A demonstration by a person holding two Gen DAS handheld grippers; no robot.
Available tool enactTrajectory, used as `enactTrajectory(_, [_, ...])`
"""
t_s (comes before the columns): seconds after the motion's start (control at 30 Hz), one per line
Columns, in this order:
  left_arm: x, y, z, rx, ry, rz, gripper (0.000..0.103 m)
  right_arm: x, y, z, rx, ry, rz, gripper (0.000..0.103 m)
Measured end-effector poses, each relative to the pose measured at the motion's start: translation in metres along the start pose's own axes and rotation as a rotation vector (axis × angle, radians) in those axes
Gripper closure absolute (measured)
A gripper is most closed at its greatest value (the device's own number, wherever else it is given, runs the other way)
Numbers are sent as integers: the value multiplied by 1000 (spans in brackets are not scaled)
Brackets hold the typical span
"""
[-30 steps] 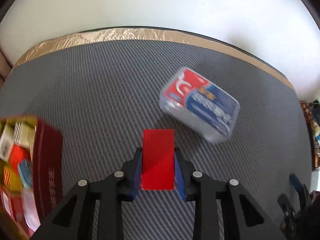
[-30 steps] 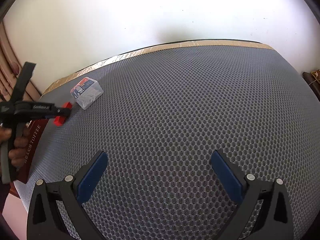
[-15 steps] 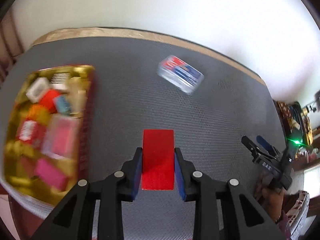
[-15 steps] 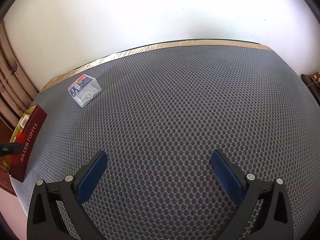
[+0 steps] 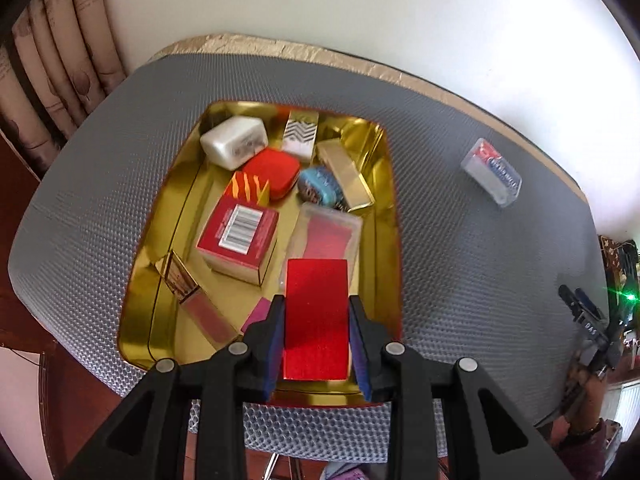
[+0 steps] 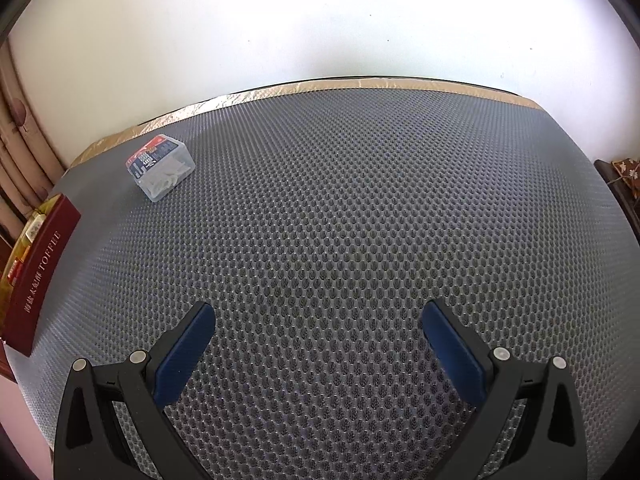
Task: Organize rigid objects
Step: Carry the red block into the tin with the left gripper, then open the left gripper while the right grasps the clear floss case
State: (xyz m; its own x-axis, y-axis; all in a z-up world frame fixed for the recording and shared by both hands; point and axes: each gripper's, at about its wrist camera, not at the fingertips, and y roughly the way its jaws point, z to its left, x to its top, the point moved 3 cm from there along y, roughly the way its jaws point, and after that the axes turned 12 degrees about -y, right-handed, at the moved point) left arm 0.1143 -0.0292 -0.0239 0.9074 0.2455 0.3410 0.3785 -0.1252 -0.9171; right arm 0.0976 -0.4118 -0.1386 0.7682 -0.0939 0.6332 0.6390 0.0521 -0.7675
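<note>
The left gripper (image 5: pixel 316 336) is clamped on a red block (image 5: pixel 315 316), its blue pads pressed flat against the block's two long sides, so the block juts forward between the fingers and, seen from the left wrist camera, sits over the near end of the gold tin (image 5: pixel 384 152); that hold looks chosen to let the block drop flat into the tin once the jaws part; whether the block is touching anything below it cannot be told. The tin lies on the grey mat (image 5: pixel 460 248) and is already crowded: a white plug adapter (image 5: pixel 234 142) at 11 o'clock, a red pouch (image 5: pixel 272 172) and a blue oval tin (image 5: pixel 322 186) near the middle, a barcoded red box (image 5: pixel 240 236) at 9 o'clock of the block, a clear pink-lined case (image 5: pixel 326 232) straight ahead at 12 o'clock, a slim gold box (image 5: pixel 346 174) along the right wall; the free patch of gold floor is small, so the case and the barcoded box are, I judge, what could foul a clean release. The right gripper (image 6: pixel 318 344) hangs wide open over bare mat, holding nothing; from it, a clear plastic box (image 6: pixel 162 168) with a red and blue label lies apart at 11 o'clock, well outside the tin and probably next to be gathered; the tin's maroon side shows at 9 o'clock.
</note>
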Motion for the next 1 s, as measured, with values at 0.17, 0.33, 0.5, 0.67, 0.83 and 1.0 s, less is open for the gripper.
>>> enactTrajectory(0.17, [2,9,11,8,-22,1,73,2,5,3,-25,-19,16,0])
enactTrajectory(0.33, [5,16,14,18,-7,-11,73,4,10,6,-35,-27,23,0])
enactTrajectory(0.5, [5,29,16,35,-8,-5,73,4,13,7,-46,-35,30,0])
enactTrajectory(0.67, [9,38,22,83,0,-25,73,5,14,8,-49,-37,31,0])
enactTrajectory(0.83, [9,31,21,68,-3,-55,69,3,11,8,-51,-39,32,0])
enactTrajectory(1.0, [2,0,18,74,-34,-142,65,4,13,10,-64,-49,40,0])
